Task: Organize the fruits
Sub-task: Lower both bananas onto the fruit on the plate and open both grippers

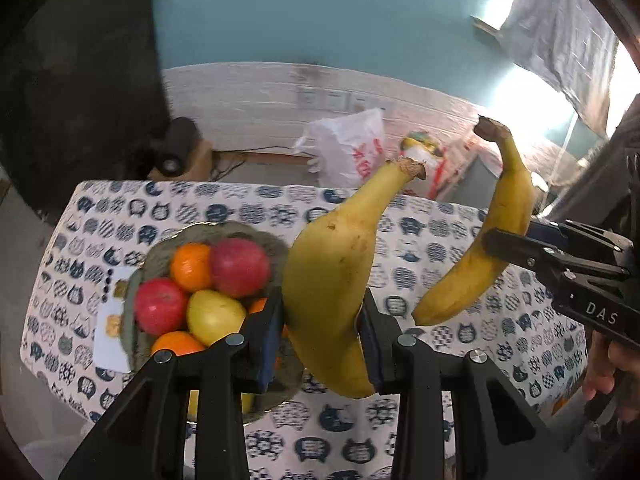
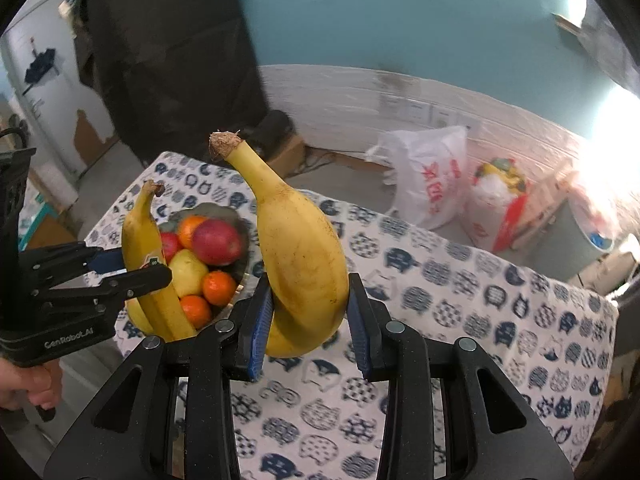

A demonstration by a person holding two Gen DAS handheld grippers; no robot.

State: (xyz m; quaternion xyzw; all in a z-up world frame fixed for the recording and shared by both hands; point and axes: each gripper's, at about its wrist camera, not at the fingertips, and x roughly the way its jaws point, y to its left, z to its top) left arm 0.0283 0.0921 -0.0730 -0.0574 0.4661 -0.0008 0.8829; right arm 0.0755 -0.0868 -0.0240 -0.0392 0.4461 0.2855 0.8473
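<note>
- Bowl [image 1: 160, 256] on the cat-print tablecloth [image 1: 440, 420] already holds apples, oranges and a pear.
- Left gripper [image 1: 320, 336] pinches one banana [image 1: 332, 280] aloft beside the bowl.
- Right gripper [image 2: 310, 320] pinches a second banana [image 2: 304, 256].
- Remaining, by judgement: place both bananas.

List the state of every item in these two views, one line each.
Left gripper: jaws shut on a banana.
Left banana: held upright in the air, stem up.
Right gripper: jaws shut on a second banana.
Right banana: held upright in the air, stem up.
Fruit bowl: on the table, filled with apples, oranges and a yellow fruit.
Tablecloth: spread flat over the table.
White plastic bag: slumped on the floor by the wall.
</note>
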